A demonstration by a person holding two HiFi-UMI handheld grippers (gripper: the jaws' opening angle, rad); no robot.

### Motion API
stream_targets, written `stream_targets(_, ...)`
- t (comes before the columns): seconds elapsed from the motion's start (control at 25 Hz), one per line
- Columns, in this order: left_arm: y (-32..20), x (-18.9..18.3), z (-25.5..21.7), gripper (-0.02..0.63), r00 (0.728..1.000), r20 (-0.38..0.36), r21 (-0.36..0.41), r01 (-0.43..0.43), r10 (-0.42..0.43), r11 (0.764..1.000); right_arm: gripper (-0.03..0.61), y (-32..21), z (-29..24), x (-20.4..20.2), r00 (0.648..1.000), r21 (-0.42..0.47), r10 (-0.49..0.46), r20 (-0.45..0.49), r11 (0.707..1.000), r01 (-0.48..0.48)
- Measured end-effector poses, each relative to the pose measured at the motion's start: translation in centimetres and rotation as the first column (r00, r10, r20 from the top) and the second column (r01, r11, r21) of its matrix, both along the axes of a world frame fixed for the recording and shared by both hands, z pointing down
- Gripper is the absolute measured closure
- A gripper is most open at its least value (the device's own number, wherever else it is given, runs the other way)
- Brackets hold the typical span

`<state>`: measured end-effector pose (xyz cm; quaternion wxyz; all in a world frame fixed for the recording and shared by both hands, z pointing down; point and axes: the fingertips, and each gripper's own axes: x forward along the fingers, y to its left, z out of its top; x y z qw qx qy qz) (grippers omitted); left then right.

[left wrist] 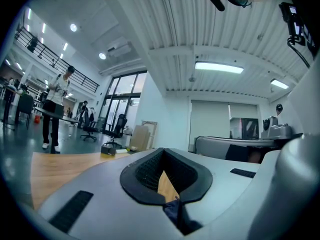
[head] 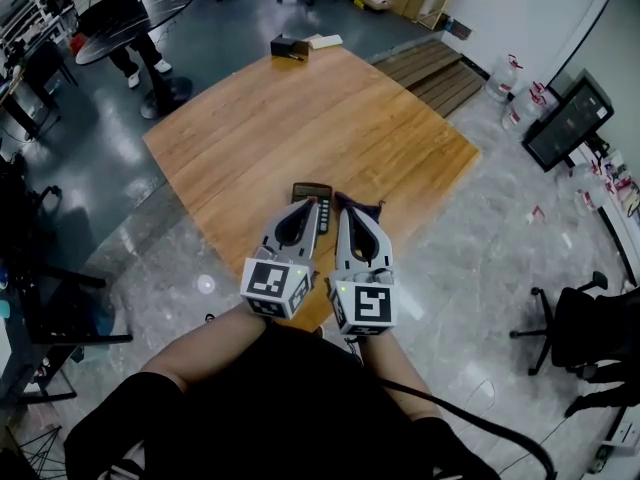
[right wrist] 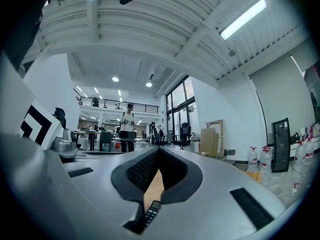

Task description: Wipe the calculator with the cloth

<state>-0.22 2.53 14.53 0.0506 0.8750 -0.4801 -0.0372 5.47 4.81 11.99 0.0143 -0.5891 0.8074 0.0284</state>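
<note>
Desk, midday: my left gripper [head: 306, 208] and right gripper [head: 346, 210] hang level and side by side over the near edge of the wooden table [head: 300, 118]. Both have their jaws pressed together on nothing. The calculator [head: 314, 191] lies on the wood just past their tips, partly hidden behind my left gripper, with the dark cloth [head: 366, 211] bunched just to its right. A black box [head: 289, 46] and white booklet [head: 325, 40] sit at the far edge, well apart. A monitor [head: 568, 120] stands off to the right.
</note>
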Motion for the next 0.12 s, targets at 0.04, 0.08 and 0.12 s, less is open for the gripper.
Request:
stream_targets(0.04,0.21,0.23,-0.38,0.606,1.000,0.000,-0.002,-0.001,0.001,1.000,0.563,0.19,-0.39,0.19,1.000,0.002,-0.003,-0.001,1.000,0.003)
stream_targets(0.08,0.42,0.42,-0.75,0.606,1.000,-0.001,-0.005,-0.001,0.001,1.000,0.563,0.36,-0.84,0.37,1.000,0.001,-0.003,-0.003,1.000,0.003)
stream_targets(0.12,0.63,0.59,-1.12,0.606,1.000,-0.003,-0.008,-0.002,0.002,1.000,0.563,0.54,-1.32,0.54,1.000,-0.002,-0.002,-0.006,1.000,0.002)
